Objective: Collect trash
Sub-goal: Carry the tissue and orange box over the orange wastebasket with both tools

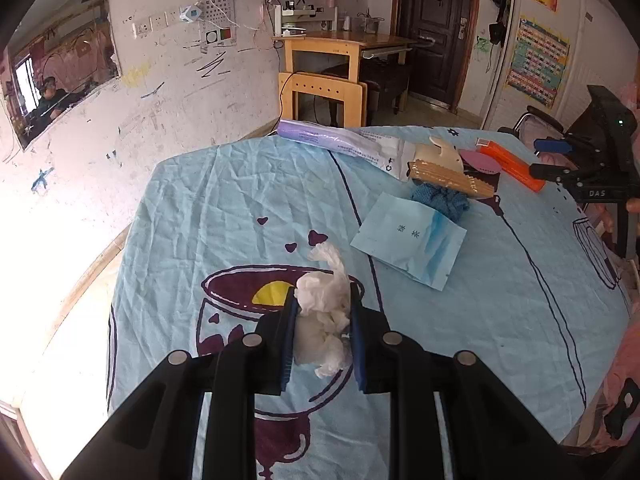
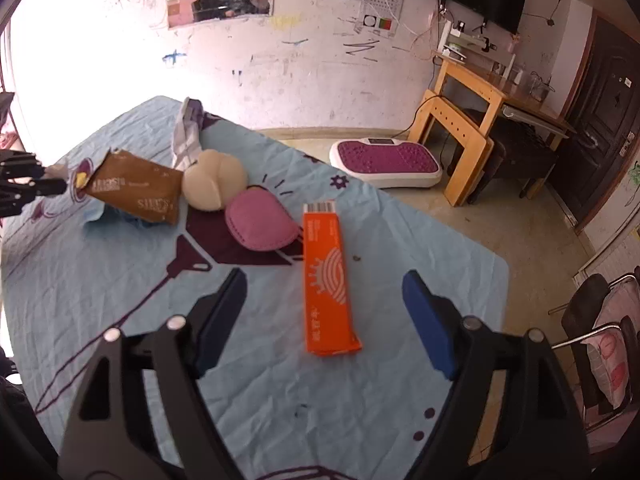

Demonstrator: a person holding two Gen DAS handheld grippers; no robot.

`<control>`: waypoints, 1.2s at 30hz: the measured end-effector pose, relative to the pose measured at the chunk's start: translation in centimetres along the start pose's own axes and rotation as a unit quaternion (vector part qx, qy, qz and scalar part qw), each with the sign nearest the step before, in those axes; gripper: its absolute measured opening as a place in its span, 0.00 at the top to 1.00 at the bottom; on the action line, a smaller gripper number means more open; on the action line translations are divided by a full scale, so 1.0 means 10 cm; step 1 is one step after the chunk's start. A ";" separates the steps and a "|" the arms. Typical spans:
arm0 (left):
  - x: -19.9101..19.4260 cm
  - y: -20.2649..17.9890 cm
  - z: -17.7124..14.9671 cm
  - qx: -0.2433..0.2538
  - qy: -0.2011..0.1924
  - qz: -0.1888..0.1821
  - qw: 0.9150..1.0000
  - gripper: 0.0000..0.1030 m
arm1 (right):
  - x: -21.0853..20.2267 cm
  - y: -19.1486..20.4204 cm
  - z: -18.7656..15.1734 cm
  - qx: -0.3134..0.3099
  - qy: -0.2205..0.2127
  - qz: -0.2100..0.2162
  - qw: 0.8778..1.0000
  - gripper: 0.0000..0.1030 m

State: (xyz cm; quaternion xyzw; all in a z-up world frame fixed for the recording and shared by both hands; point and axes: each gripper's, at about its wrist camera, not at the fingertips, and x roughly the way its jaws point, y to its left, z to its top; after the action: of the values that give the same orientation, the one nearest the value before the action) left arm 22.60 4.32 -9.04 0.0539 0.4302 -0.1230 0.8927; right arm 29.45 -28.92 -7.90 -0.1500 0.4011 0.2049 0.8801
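The cloth (image 1: 192, 208) over the table is light blue, printed with dark purple outlines of cups, small hearts and a yellow wedge. The crumpled tissue (image 1: 324, 320) is white, set between dark blue pads (image 1: 289, 340) on black jaws. The flat packet (image 1: 408, 236) is pale blue with a deeper blue wash. Far right, the box (image 2: 327, 276) is bright orange with white curved stripes and a barcode end. The mask (image 2: 260, 220) is pinkish purple, the wrapper (image 2: 136, 188) brown, the round thing (image 2: 214, 184) cream.
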 end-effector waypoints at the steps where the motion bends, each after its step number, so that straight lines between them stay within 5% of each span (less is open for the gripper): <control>1: -0.02 0.00 0.01 0.000 -0.001 0.000 1.000 0.81 | 0.09 0.00 0.02 -0.003 0.015 0.000 1.000 0.25; 5: -0.09 -0.01 0.05 0.003 -0.009 0.008 1.000 0.81 | 0.27 0.04 0.00 0.011 0.042 0.029 0.999 0.79; 10: -0.23 -0.04 0.06 0.008 -0.019 0.006 1.000 0.81 | -0.01 0.11 -0.11 0.021 0.010 0.022 0.999 0.79; 20: -0.50 -0.68 0.01 0.071 -0.039 -0.045 0.996 0.81 | -1.34 0.24 -0.83 0.059 -0.083 -0.020 0.995 0.79; 29: -0.58 -1.79 -0.15 0.157 -0.040 -0.131 0.978 0.81 | -2.09 0.21 -1.83 0.122 -0.092 -0.092 0.984 0.79; 36: -0.56 -2.68 -0.21 0.211 -0.036 -0.193 0.957 0.81 | -2.24 -0.13 -2.55 0.203 -0.072 -0.155 0.964 0.79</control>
State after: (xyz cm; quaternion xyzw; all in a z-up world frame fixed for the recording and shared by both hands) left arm 10.53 -20.14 -5.71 0.1528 0.3645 -0.3830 0.8349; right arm 0.32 -46.40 -6.74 -0.0130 0.3420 -0.0097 0.9396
